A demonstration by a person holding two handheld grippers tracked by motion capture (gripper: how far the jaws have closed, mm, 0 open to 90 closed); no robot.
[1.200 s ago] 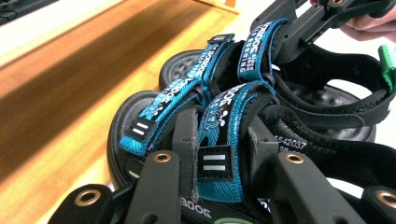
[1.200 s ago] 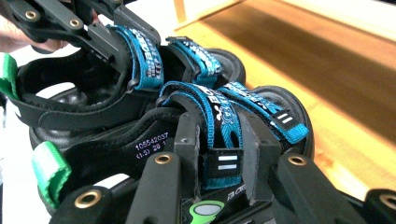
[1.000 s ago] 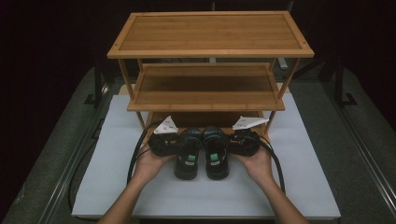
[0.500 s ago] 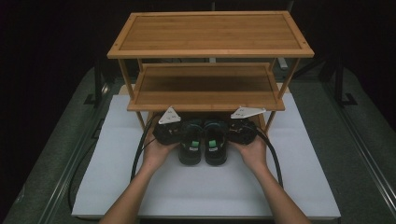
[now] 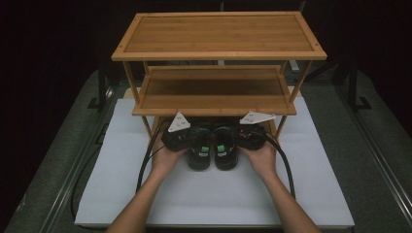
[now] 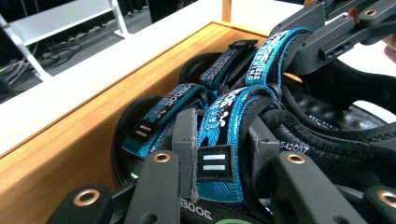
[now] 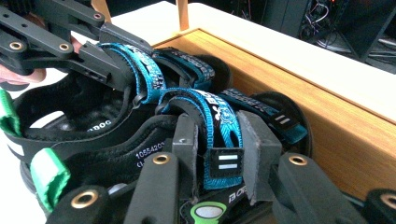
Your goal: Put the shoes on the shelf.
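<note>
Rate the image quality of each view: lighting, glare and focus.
High view: dim, surroundings black, the sandals nearly featureless under the wooden rack. Left gripper view: white table edge overexposed, blue strap sharp, background soft. Right gripper view: similar glare on the table edge, strap crisp between the jaws.

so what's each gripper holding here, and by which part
Each holds one sandal by its blue strap: the left gripper clamps the left sandal, the right gripper the right sandal.
</note>
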